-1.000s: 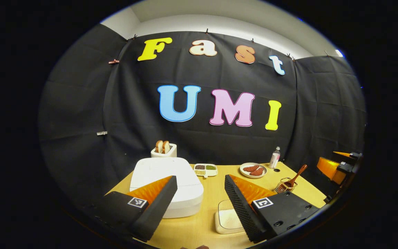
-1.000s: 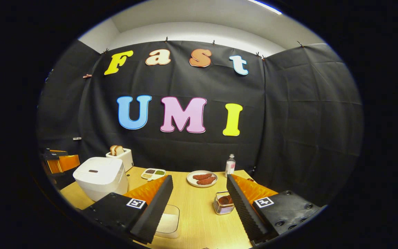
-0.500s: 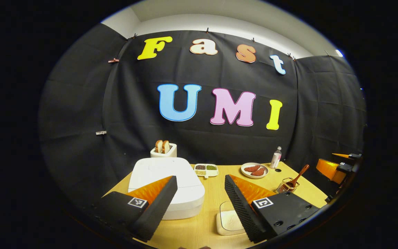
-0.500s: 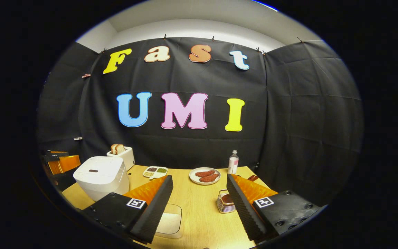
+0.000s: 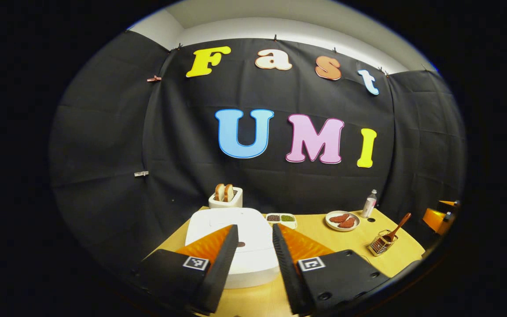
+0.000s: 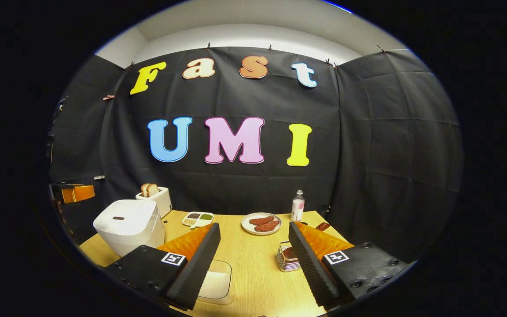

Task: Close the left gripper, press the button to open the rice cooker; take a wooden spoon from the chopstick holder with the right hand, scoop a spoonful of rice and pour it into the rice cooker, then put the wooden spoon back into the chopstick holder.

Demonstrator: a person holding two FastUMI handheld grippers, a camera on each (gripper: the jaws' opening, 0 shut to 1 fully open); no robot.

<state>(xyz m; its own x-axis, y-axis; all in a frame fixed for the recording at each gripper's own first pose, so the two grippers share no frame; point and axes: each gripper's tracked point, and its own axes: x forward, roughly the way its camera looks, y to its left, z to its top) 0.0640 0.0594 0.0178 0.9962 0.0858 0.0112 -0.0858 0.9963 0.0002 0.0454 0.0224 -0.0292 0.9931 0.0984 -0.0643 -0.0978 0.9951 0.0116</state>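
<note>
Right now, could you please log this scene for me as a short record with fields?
left gripper: partly closed, a gap remains, above the rice cooker
rice cooker lid: shut
right gripper: open, holding nothing
wooden spoon: standing in the chopstick holder
rice container: on the table, below right gripper

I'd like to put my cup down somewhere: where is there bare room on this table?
Bare wood runs down the middle, between the rice dish and the chopstick holder. It is crowded around the rice cooker, toaster and plate.
</note>
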